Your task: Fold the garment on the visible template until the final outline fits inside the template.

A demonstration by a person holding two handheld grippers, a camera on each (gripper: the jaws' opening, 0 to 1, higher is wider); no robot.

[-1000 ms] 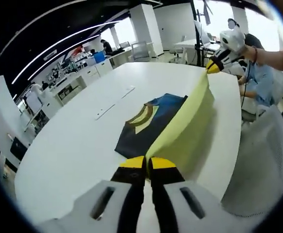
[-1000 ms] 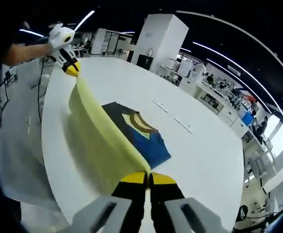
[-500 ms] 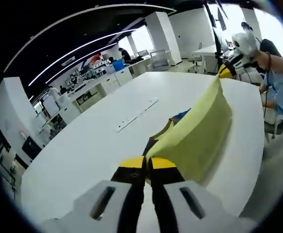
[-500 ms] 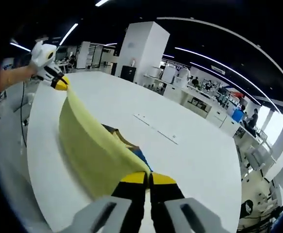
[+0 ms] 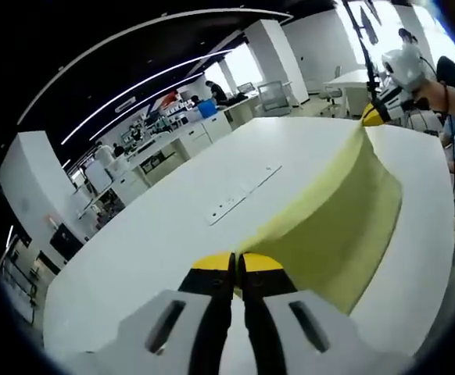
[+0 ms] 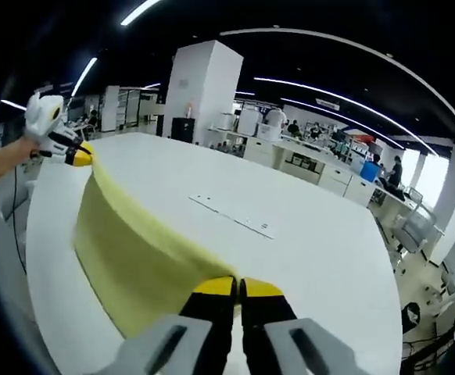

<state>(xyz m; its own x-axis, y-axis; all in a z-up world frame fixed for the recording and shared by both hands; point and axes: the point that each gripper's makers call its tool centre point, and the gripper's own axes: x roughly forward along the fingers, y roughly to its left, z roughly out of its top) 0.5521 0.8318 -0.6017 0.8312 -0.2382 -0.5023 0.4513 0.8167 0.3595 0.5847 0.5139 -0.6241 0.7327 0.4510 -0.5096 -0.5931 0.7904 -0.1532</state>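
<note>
A pale yellow garment [image 5: 345, 211] hangs stretched between my two grippers above the white table [image 5: 173, 234]. My left gripper [image 5: 236, 266] is shut on one corner of it. The right gripper [image 5: 372, 116] shows at the far end in the left gripper view, held by a hand and pinching the other corner. In the right gripper view the garment [image 6: 134, 258] runs from my right gripper [image 6: 238, 287], shut on it, to the left gripper [image 6: 77, 157] at the far left. The lifted cloth hides whatever lies on the table beneath it.
A narrow flat strip [image 6: 235, 216] is set in the white table [image 6: 313, 258] beyond the garment, also seen as a strip [image 5: 243, 197] in the left gripper view. Desks, pillars and seated people fill the office behind. The table edge runs close on the garment's side.
Both grippers have lifted and carried the yellow fabric across; the dark blue part of the garment seen on the table earlier is now hidden behind the raised cloth.
</note>
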